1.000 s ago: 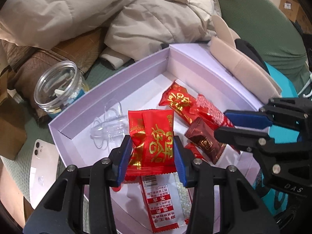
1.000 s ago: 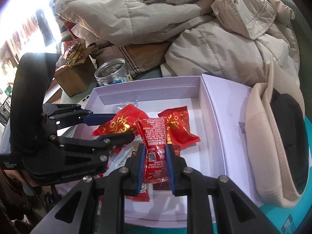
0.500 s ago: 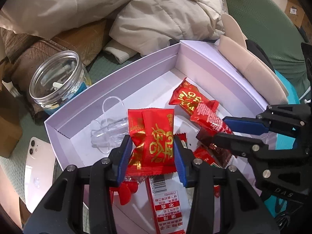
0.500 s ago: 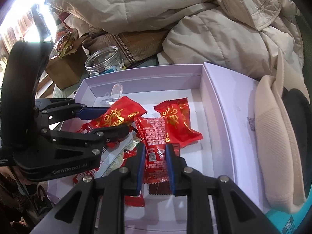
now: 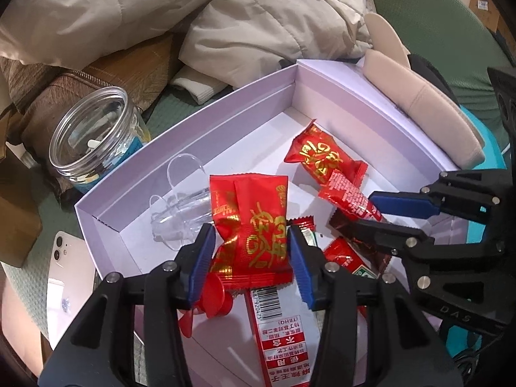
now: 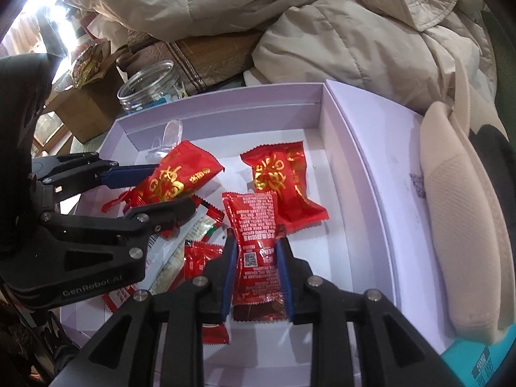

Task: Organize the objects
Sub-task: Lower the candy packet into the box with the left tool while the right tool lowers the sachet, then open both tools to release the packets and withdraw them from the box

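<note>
- Cluttered surface w/ green mat under everything; big beige padded coat (image 6: 338, 32) heaped at the back, brown bag (image 5: 96, 87) in front of it.
- White shallow box (image 6: 364, 167) sits mid-scene, open top, snacks piled inside.
- Clear jar (image 5: 93, 135) stands just outside the box's left wall; white phone (image 5: 69, 277) lies flat on the mat near the box's left corner.
- Beige cap (image 6: 458, 225) rests along the box's right edge, partly on its flap.
- My left gripper (image 5: 251, 251): jaws opening, blue pads either side of a red-gold snack pack (image 5: 254, 225). Left pad looks a hair off the wrapper, right pad at its edge; can't tell if it's truly let go. Pack is low over the pile inside the box.
- My right gripper (image 6: 256, 264): jaws opening too, w/ a slim red sachet (image 6: 254, 229) between the pads. Pads still look to be on its sides. Sachet stands tilted, lower end down among the other packs in the box.
- Second red-gold pack (image 6: 283, 183) lies flat on the box floor, just beyond the sachet, touching it.
- Clear plastic piece (image 5: 180, 206) lies in the box's far-left corner, beside the left gripper's pack.
- Long red-white packet (image 5: 280, 338) w/ barcode lies flat under my left gripper; small dark-brown wrapper (image 5: 358, 238) near the right gripper's lower finger.
</note>
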Demonstrator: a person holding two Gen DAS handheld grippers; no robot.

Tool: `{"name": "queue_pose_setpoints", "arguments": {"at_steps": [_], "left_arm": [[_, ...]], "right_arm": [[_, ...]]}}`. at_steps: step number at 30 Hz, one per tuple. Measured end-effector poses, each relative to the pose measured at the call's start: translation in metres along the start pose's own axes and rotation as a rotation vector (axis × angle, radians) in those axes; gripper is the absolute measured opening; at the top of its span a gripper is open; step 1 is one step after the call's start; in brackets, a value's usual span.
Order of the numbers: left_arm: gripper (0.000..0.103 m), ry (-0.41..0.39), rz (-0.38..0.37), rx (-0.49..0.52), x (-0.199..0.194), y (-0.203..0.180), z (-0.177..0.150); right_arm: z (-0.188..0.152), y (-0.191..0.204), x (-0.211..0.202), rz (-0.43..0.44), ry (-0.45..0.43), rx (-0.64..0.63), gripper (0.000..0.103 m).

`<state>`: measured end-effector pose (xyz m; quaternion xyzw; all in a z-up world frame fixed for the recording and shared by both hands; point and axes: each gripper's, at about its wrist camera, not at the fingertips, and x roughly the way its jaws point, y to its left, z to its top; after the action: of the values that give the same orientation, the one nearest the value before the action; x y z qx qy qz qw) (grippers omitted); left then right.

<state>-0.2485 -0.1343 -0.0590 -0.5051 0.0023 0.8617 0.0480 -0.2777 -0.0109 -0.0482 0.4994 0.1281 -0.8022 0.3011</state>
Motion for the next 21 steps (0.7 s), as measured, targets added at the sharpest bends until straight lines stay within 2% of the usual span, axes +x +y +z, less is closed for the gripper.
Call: {"name": "queue_pose_setpoints", "arguments": {"at_steps": [3,8,10,11,15,21], "left_arm": [[0.045,-0.001,0.012,0.011,0.001,-0.001,-0.001],[0.05,-0.006,0.022,0.018,-0.003,-0.003,-0.005],[0.065,-0.011,0.037,0.01,-0.007,-0.002,-0.009],[0.067,-0.014,0.038,-0.002,-0.008,-0.001,-0.011],[0.067,-0.032,0.023,-0.064,-0.016,0.007,-0.013],[0.067,-0.09,0.025,-0.052,-0.041,-0.001,-0.011]], "right_arm": [[-0.002,0.0,0.0,-0.01,0.009,-0.01,0.036],[-0.005,-0.003,-0.002,-0.008,0.011,0.005,0.037],[-0.005,-0.004,-0.004,-0.006,0.009,0.006,0.037],[-0.006,-0.004,-0.007,-0.006,0.006,0.006,0.037],[-0.008,-0.004,-0.022,-0.017,-0.013,-0.002,0.039],[-0.009,-0.002,-0.043,-0.02,-0.059,0.009,0.042]]}}
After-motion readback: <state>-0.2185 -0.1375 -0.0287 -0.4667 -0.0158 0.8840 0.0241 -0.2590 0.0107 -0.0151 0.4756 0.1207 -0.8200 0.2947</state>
